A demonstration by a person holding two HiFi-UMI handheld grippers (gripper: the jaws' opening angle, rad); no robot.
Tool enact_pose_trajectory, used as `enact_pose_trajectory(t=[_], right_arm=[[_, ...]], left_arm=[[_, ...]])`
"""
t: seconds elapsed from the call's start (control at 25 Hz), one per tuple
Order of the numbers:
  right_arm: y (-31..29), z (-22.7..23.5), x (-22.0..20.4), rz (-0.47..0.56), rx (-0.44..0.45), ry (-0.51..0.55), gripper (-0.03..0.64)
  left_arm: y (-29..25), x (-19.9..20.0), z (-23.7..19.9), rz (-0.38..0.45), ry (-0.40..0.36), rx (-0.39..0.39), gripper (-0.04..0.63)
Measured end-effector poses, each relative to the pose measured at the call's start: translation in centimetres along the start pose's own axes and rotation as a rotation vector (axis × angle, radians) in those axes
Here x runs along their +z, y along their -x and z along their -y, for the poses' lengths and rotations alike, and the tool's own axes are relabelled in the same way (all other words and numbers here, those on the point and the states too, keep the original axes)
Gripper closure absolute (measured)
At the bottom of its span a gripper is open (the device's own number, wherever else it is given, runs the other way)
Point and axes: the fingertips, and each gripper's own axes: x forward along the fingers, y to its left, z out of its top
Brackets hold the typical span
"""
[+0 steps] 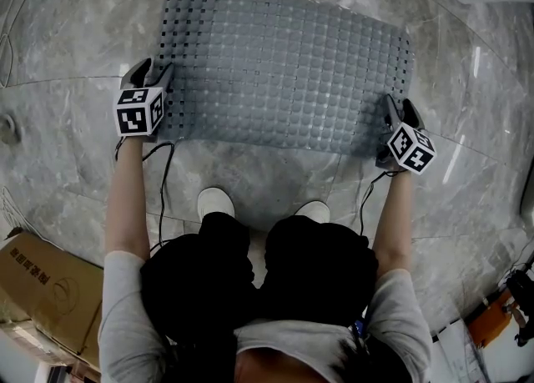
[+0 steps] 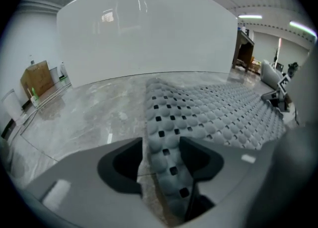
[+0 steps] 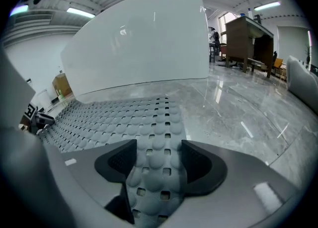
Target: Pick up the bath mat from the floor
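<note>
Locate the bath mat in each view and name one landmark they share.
Head view: bath mat in the upper centre.
Left gripper view: bath mat from bottom centre out to the right.
Right gripper view: bath mat from bottom centre out to the left.
Shared landmark: grey marble floor.

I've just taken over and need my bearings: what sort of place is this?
Probably a bathroom mock-up inside a larger hall: polished marble floor, grey bath mat near a white tub-like body, with a desk and cardboard box beyond.
</note>
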Motion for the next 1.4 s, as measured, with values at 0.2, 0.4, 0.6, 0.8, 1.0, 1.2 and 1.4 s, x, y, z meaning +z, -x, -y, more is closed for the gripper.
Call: enact_pose_trajectory(t=[0.2,0.4,0.6,0.8,1.0,1.2,1.4], right_arm=[[-0.3,-0.4,-0.1,-0.003,-0.017,0.05,0.298],[-0.4,-0.4,-0.2,-0.01,-0.034,0.04,0.3],[0.0,-0.5,0.1,-0.012,-0.052,0.021,0.369],[0.3,-2.2,0.6,-0.012,-0.015,0.028,0.517],[0.8,-2.6,1.2,0.022,0.001,0.039,0.568],[2.1,-2.8,2.2,0.058,-0.002,0.025,0.571],[4.9,-3.9,3.7,0.107,0.012,0.012,0.573]], left_arm=[[0.1,-0.1,-0.5,0.014,0.023,0.018,0.318],[-0.5,-0.2,0.8,-0.027,-0.029,-0.028,0.397],[-0.4,-0.1,0.9,-0.056,-0.043,0.009,0.399],[-0.3,0.1,1.0,-0.082,0.006,0.015,0.429],[0.1,0.6,1.9,-0.092,0.002,0.024,0.499],[1.4,1.8,2.8,-0.042,-0.046,0.056,0.535],[3.9,2.9,2.9,0.024,-0.055,0.046,0.54]])
